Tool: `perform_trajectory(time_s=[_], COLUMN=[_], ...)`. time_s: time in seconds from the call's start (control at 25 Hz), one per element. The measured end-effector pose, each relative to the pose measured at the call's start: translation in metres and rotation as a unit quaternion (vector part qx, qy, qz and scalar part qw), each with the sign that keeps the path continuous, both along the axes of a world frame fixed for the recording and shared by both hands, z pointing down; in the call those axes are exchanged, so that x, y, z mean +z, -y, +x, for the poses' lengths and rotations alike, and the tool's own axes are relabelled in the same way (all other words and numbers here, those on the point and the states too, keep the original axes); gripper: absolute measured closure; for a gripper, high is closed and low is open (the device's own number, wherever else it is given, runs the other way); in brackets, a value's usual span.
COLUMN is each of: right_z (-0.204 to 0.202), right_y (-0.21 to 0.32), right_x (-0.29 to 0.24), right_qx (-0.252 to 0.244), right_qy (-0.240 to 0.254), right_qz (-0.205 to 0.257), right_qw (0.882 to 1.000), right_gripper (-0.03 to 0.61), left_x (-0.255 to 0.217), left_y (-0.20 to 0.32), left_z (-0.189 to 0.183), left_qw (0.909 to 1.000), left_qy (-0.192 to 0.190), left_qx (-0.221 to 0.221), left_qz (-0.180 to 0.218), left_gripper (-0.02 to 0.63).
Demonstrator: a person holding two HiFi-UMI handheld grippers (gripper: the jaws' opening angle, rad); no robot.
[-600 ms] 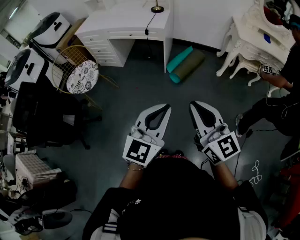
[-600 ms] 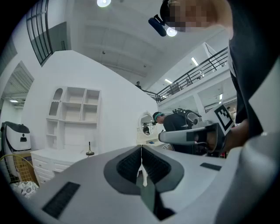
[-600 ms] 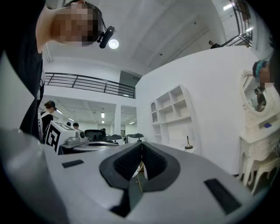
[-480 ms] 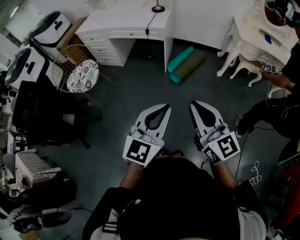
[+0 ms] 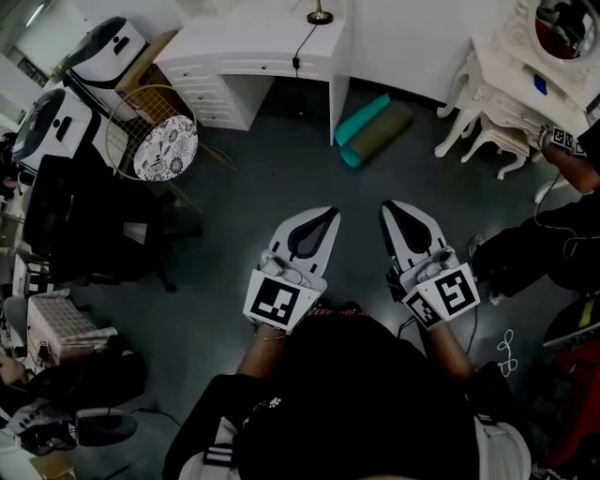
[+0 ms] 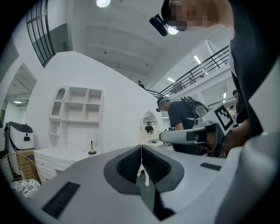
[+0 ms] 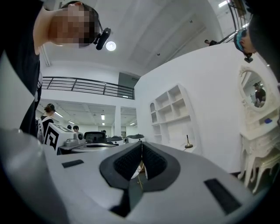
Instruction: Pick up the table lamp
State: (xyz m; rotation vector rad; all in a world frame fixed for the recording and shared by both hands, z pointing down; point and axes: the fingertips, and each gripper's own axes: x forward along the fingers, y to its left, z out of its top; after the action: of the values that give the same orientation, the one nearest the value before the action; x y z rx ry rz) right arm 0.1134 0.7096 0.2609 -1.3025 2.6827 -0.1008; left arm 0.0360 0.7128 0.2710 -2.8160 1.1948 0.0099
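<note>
The table lamp (image 5: 320,15) shows only as a thin stem on a brass base, standing on the white desk (image 5: 246,45) far ahead, with a black cord hanging over the desk's front edge. It is small in the left gripper view (image 6: 92,151) and in the right gripper view (image 7: 188,144). My left gripper (image 5: 328,215) and right gripper (image 5: 393,207) are held side by side at waist height over the dark floor, far short of the desk. Both are shut with nothing between the jaws, as the left gripper (image 6: 141,148) and right gripper (image 7: 142,145) show in their own views.
A wire basket with a patterned round cushion (image 5: 165,150) and a black office chair (image 5: 86,225) stand at the left. Rolled teal and olive mats (image 5: 370,127) lie beside the desk. An ornate white dressing table (image 5: 511,89) and another person (image 5: 544,248) are at the right.
Both grippers stay where they were, still shut. The person at the right has shifted, with the arm now further right by the dressing table.
</note>
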Motion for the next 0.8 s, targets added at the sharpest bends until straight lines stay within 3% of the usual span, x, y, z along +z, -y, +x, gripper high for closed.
perform_trajectory(time_s=[0.8], right_z=[0.039], right_y=[0.01], right_x=[0.011], right_qx=[-0.023], right_qy=[0.008], right_qz=[-0.015], right_qw=[1.0], right_gripper=[0.563], left_x=[0.008], left_y=[0.008], left_z=[0.038], left_qw=[0.9997], left_qy=[0.004], left_qx=[-0.022], left_qz=[-0.007], left_gripper=[0.6])
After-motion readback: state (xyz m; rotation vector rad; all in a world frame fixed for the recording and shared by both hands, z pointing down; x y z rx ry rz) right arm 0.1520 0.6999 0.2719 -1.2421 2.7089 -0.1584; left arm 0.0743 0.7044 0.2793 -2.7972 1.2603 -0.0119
